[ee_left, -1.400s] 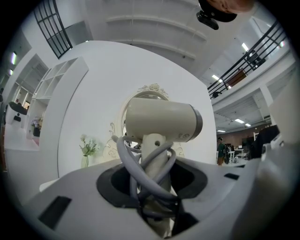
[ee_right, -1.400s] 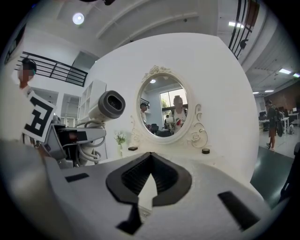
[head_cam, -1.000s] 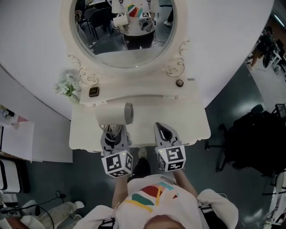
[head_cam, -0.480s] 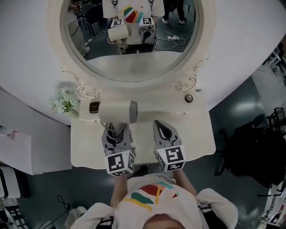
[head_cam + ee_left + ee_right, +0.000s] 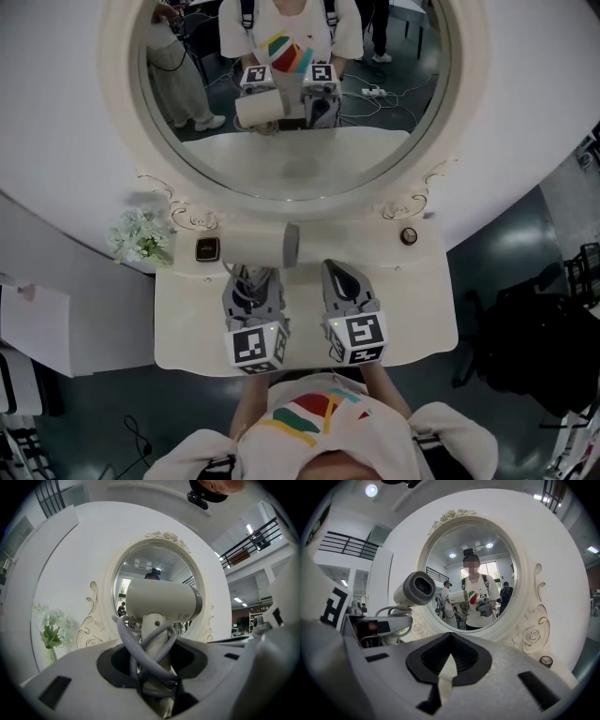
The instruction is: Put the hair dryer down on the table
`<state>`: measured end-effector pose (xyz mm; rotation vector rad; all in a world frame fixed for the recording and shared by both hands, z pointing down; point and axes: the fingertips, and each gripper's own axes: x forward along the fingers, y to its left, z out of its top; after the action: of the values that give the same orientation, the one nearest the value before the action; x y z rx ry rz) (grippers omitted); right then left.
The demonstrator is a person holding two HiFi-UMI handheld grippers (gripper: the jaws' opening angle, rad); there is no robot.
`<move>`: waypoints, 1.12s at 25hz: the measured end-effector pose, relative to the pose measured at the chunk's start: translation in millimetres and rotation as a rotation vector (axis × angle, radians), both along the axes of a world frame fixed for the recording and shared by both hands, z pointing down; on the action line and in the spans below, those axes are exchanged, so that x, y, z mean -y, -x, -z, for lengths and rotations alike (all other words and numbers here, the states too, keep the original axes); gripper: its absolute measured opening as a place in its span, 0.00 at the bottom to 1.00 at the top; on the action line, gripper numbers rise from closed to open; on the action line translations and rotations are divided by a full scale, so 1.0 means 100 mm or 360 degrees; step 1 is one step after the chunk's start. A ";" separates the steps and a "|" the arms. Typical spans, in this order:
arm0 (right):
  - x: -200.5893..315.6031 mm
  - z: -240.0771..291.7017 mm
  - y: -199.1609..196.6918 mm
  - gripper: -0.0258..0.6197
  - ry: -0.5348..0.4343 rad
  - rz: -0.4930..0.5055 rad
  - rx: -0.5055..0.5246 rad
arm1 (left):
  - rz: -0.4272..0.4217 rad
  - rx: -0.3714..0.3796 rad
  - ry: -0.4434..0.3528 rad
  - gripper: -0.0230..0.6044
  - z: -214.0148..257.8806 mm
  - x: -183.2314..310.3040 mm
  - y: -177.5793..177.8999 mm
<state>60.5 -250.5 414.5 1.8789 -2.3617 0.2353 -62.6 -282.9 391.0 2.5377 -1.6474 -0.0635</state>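
A white hair dryer point(image 5: 258, 246) with a grey nozzle end pointing right is held over the back of the cream dressing table point(image 5: 187, 328). My left gripper point(image 5: 251, 281) is shut on its handle, which has the grey cord point(image 5: 149, 651) wound around it. In the left gripper view the dryer's barrel point(image 5: 161, 599) lies crosswise above the jaws, in front of the mirror. My right gripper point(image 5: 339, 279) hovers beside it to the right, shut with nothing in it. From the right gripper view point(image 5: 449, 641) the dryer point(image 5: 415, 588) shows at the left.
A large round mirror point(image 5: 281, 94) in an ornate frame stands behind the table. White flowers point(image 5: 141, 236) and a small dark box point(image 5: 207, 249) sit at the back left, and a small round knob point(image 5: 409, 236) at the back right. Dark floor surrounds the table.
Both grippers have moved forward from the table's front edge towards the mirror. The hair dryer went with the left one and is now level with the small dark box.
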 end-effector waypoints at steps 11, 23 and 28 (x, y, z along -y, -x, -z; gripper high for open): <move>0.14 0.09 -0.15 0.04 -0.0062 0.0052 0.0014 | 0.0076 -0.0007 -0.0006 0.32 0.03 0.08 -0.08; 0.12 0.13 -0.10 0.04 -0.0100 0.0099 0.0021 | 0.0132 0.0014 0.0027 0.32 0.00 0.03 -0.01; 0.10 0.14 -0.07 0.04 -0.0108 0.0108 0.0008 | 0.0144 0.0031 0.0140 0.32 -0.15 0.04 0.02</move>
<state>67.1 -260.1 400.8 1.8241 -2.4618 0.1561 -64.2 -286.7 406.4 2.4070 -1.7313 0.0255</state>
